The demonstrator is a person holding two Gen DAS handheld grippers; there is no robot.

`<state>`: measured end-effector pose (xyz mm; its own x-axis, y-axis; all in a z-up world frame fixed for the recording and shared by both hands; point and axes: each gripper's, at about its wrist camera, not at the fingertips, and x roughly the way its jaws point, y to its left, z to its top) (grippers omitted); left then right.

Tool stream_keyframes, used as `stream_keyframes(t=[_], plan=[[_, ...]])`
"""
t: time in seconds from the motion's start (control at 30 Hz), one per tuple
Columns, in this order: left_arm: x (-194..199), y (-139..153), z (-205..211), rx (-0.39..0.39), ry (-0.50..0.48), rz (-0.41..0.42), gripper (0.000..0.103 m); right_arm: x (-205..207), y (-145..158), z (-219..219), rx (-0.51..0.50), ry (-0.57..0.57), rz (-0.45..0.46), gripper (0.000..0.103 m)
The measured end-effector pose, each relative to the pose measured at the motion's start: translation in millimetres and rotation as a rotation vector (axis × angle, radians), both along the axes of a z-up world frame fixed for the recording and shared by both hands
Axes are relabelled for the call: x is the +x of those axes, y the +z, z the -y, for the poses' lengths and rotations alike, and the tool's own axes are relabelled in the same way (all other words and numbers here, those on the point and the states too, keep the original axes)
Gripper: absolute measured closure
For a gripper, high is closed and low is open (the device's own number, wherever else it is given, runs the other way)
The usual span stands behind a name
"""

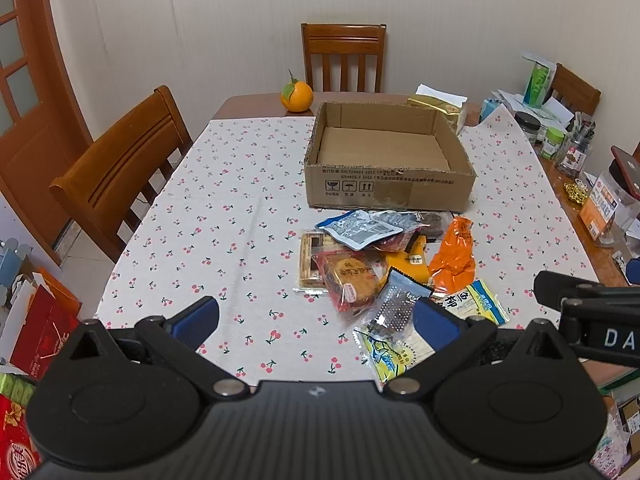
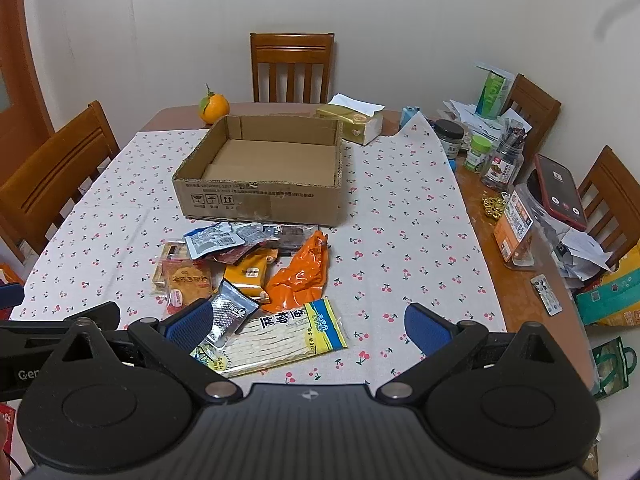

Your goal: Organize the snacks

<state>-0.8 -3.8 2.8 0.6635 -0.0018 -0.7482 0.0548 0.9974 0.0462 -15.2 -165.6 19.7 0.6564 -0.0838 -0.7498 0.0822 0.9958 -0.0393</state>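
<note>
An empty cardboard box (image 1: 386, 190) (image 2: 260, 200) stands on the cherry-print tablecloth. In front of it lies a pile of snack packets: a blue-grey pouch (image 1: 358, 229) (image 2: 212, 240), a red-wrapped cake (image 1: 352, 280) (image 2: 185, 280), an orange bag (image 1: 454, 258) (image 2: 298, 276), a silver sachet (image 1: 394, 308) (image 2: 229, 312) and a yellow-green fish-strip packet (image 2: 284, 338) (image 1: 478, 300). My left gripper (image 1: 316, 322) hovers open over the near table edge, left of the pile. My right gripper (image 2: 308, 326) is open above the fish-strip packet, holding nothing.
An orange (image 1: 296, 97) and a tissue box (image 2: 352, 122) sit behind the box. Jars, papers and a phone (image 2: 558, 192) crowd the right table edge. Wooden chairs (image 1: 120, 168) stand at the left, far side and right. Bags and boxes lie on the floor.
</note>
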Motion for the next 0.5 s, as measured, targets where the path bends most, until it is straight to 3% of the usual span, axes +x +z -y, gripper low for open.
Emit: stream_keyframes(t=[0.27, 0.5], plan=[[8, 5, -2, 0.017, -0.037, 0.009, 0.001, 3, 1, 2, 0.013, 0.011, 0.002, 0.000], [20, -3, -9, 0.020, -0.132, 0.029, 0.001, 12, -7, 1, 0.015, -0.015, 0.000, 0.000]])
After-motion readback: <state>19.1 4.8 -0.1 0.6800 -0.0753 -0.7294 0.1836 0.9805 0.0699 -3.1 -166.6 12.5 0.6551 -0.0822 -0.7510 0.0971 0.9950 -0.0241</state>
